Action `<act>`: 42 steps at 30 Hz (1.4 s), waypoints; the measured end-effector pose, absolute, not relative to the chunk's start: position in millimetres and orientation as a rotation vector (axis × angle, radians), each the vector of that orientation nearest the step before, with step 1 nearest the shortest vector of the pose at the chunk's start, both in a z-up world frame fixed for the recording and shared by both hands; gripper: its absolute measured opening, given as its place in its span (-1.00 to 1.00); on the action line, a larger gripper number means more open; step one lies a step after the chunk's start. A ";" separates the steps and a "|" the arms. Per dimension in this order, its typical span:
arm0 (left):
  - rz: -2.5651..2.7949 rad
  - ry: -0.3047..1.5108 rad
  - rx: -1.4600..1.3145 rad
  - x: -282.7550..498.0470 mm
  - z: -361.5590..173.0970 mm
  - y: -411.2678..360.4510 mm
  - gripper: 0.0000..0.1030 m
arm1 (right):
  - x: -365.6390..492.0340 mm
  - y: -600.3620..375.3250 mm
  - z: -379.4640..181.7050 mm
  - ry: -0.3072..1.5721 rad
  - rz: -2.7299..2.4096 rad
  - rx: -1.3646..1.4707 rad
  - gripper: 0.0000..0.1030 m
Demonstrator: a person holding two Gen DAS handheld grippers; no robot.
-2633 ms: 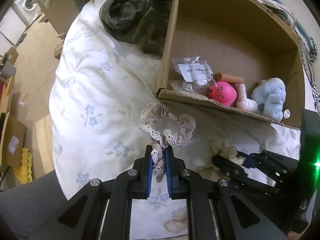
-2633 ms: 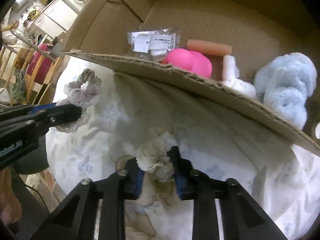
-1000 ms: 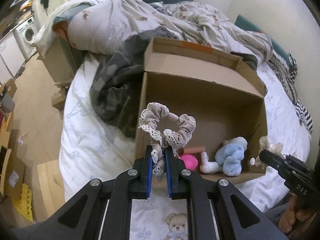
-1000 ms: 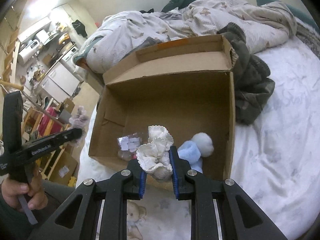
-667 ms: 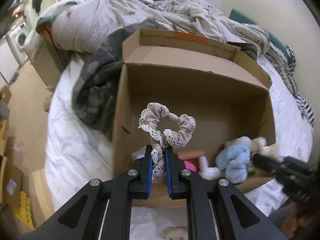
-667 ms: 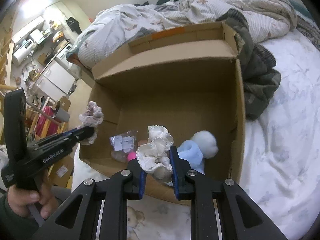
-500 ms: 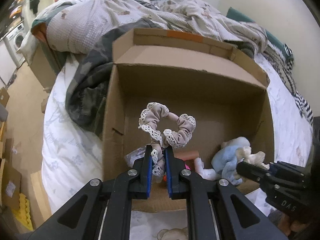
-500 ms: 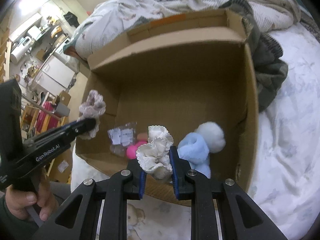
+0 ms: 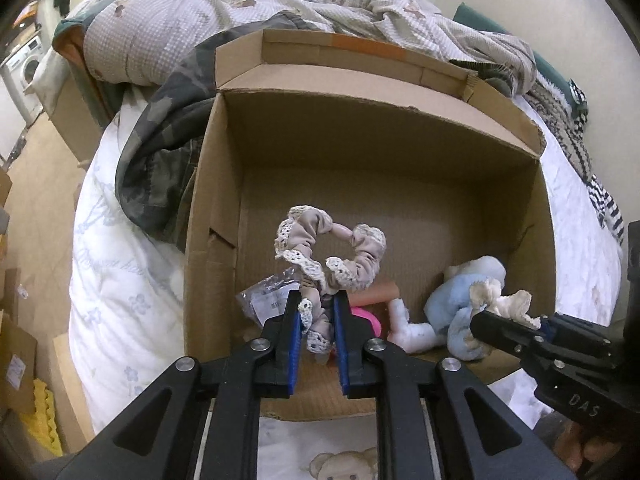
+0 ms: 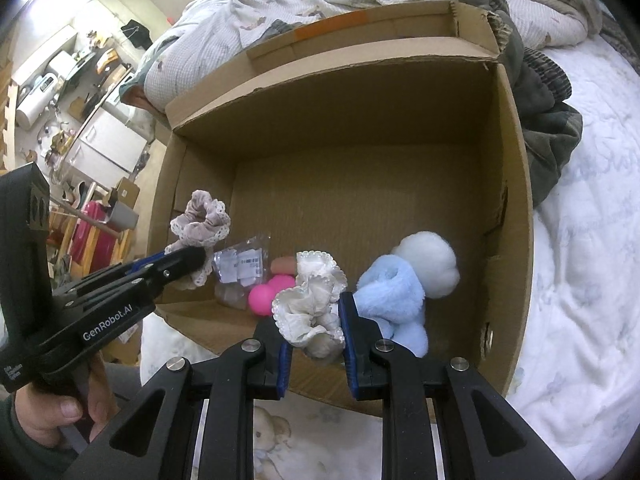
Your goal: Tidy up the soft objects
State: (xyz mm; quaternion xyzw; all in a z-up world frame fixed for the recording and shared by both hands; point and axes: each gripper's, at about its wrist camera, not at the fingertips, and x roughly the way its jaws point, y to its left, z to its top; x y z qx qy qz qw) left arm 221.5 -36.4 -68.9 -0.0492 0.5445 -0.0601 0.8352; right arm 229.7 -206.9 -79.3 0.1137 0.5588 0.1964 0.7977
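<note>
My left gripper [image 9: 317,307] is shut on a beige lace-edged scrunchie [image 9: 328,246] and holds it over the near left part of an open cardboard box [image 9: 360,152]. My right gripper [image 10: 313,322] is shut on a cream ruffled scrunchie [image 10: 310,300] above the box's near edge; in the left wrist view it [image 9: 500,300] shows at the right. The beige scrunchie [image 10: 202,224] and left gripper [image 10: 188,258] show at the left of the right wrist view. The box [image 10: 360,160] holds a blue plush toy [image 10: 394,294], a pink ball [image 10: 266,292] and a clear bag [image 10: 240,264].
The box sits on a white flowered bedsheet [image 9: 120,280]. A camouflage garment [image 9: 160,152] lies against the box's left wall, and a rumpled duvet [image 9: 240,8] lies behind it. The bed edge and floor with boxes [image 9: 16,360] are to the left.
Both grippers lifted their scrunchies off the sheet and moved forward over the box's near edge. Both stay shut on what they hold.
</note>
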 end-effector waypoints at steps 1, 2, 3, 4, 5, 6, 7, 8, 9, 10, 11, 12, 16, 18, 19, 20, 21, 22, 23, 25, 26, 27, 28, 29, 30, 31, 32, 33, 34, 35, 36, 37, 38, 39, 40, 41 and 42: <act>-0.126 1.156 -0.099 220.8 -69.3 -36.9 -0.73 | 230.1 -207.2 -79.2 1.200 0.422 0.244 -0.56; -0.124 1.162 -0.087 220.2 -70.2 -38.3 -0.73 | 230.5 -207.6 -79.0 1.200 0.422 0.244 -0.56; -0.122 1.166 -0.078 219.7 -70.7 -39.5 -0.73 | 230.8 -208.3 -78.9 1.200 0.421 0.246 -0.55; -0.120 1.171 -0.069 219.5 -71.3 -40.5 -0.72 | 231.1 -209.2 -78.9 1.201 0.420 0.250 -0.55; -0.117 1.176 -0.060 219.6 -71.9 -41.7 -0.70 | 231.7 -210.0 -79.2 1.200 0.419 0.256 -0.55; -0.114 1.179 -0.055 219.8 -72.1 -42.4 -0.70 | 232.0 -211.6 -79.5 1.200 0.416 0.263 -0.55; -0.110 1.180 -0.053 219.9 -72.0 -42.3 -0.66 | 232.2 -212.8 -79.5 1.198 0.415 0.269 -0.55; -0.106 1.178 -0.051 219.8 -71.1 -42.4 -0.59 | 232.3 -213.7 -79.1 1.196 0.415 0.274 -0.53; -0.099 1.174 -0.050 219.5 -69.8 -42.5 -0.54 | 232.1 -214.4 -78.4 1.191 0.416 0.279 -0.48; -0.094 1.168 -0.049 219.0 -68.6 -42.4 -0.38 | 231.6 -215.4 -77.7 1.186 0.415 0.284 -0.40; -0.087 1.158 -0.048 218.1 -66.3 -41.9 -0.17 | 231.8 -216.2 -76.6 1.182 0.414 0.291 -0.35; -0.081 1.142 -0.051 216.9 -63.1 -41.0 -0.07 | 231.7 -217.0 -75.6 1.178 0.414 0.298 -0.24; -0.057 1.086 -0.036 211.5 -50.9 -37.8 0.05 | 229.5 -222.4 -67.2 1.135 0.409 0.331 0.42; -0.025 1.043 -0.027 207.0 -41.4 -32.9 0.05 | 228.6 -224.0 -61.2 1.116 0.394 0.337 0.55; -0.013 1.031 -0.032 204.9 -37.4 -29.8 0.05 | 227.2 -225.3 -57.6 1.100 0.382 0.340 0.72; -0.008 1.021 -0.038 203.6 -34.8 -27.1 0.05 | 225.3 -227.0 -53.7 1.079 0.369 0.344 0.84; -0.004 1.008 -0.046 201.1 -30.9 -23.6 0.05 | 223.8 -229.1 -50.3 1.061 0.358 0.347 1.00; 0.009 0.995 -0.045 198.1 -27.1 -20.9 0.05 | 222.2 -231.2 -45.9 1.038 0.350 0.353 1.00; 0.023 0.984 -0.040 195.8 -23.9 -18.9 0.05 | 219.9 -233.4 -41.7 1.016 0.341 0.356 1.00; 0.037 0.958 -0.034 188.9 -16.9 -12.6 0.05 | 213.4 -237.0 -33.8 0.977 0.311 0.346 1.00; 0.038 0.948 -0.037 186.7 -14.3 -10.6 0.07 | 208.9 -239.0 -29.3 0.951 0.280 0.329 1.00; 0.038 0.933 -0.046 182.7 -10.1 -7.4 0.12 | 203.8 -241.1 -23.9 0.919 0.255 0.314 1.00; 0.037 0.917 -0.055 178.7 -5.7 -4.4 0.29 | 199.1 -242.8 -18.7 0.893 0.247 0.308 1.00; 0.043 0.901 -0.055 174.7 -1.9 -3.7 0.53 | 195.0 -244.2 -14.3 0.877 0.243 0.305 1.00; 0.059 0.877 -0.047 169.9 3.0 -2.7 0.63 | 191.6 -245.5 -11.2 0.865 0.235 0.302 1.00; 0.070 0.853 -0.040 165.8 6.7 -2.7 0.80 | 188.2 -246.2 -8.5 0.856 0.227 0.295 1.00; 0.073 0.835 -0.037 160.9 9.7 -1.9 0.93 | 183.8 -246.8 -6.8 0.851 0.220 0.288 1.00; 0.071 0.827 -0.036 157.4 11.3 -2.2 0.97 | 179.9 -247.3 -5.7 0.849 0.217 0.285 1.00; 0.067 0.827 -0.035 154.4 12.7 -3.0 0.99 | 176.8 -248.3 -5.2 0.849 0.217 0.286 1.00; 0.056 0.836 -0.033 150.1 12.1 -3.7 0.99 | 173.2 -248.5 -5.4 0.851 0.215 0.287 1.00; 0.044 0.846 -0.033 146.6 11.2 -4.6 0.99 | 170.6 -249.1 -6.0 0.852 0.214 0.289 1.00; 0.034 0.855 -0.034 144.6 10.4 -6.3 0.99 | 165.9 -247.8 -7.2 0.853 0.214 0.287 1.00; 0.019 0.864 -0.039 140.1 8.8 -6.8 0.99 | 162.0 -245.7 -8.4 0.855 0.213 0.280 1.00; 0.009 0.863 -0.047 136.3 8.1 -7.1 0.99 | 157.5 -243.1 -9.3 0.855 0.209 0.265 1.00; -0.003 0.854 -0.056 131.9 8.2 -7.3 0.99 | 152.8 -240.2 -9.9 0.852 0.205 0.246 1.00; -0.010 0.841 -0.060 128.2 8.5 -7.7 0.99 | 148.4 -237.0 -10.4 0.849 0.200 0.223 1.00; -0.015 0.824 -0.058 123.4 8.8 -8.3 0.99 | 143.9 -234.0 -11.3 0.850 0.195 0.199 1.00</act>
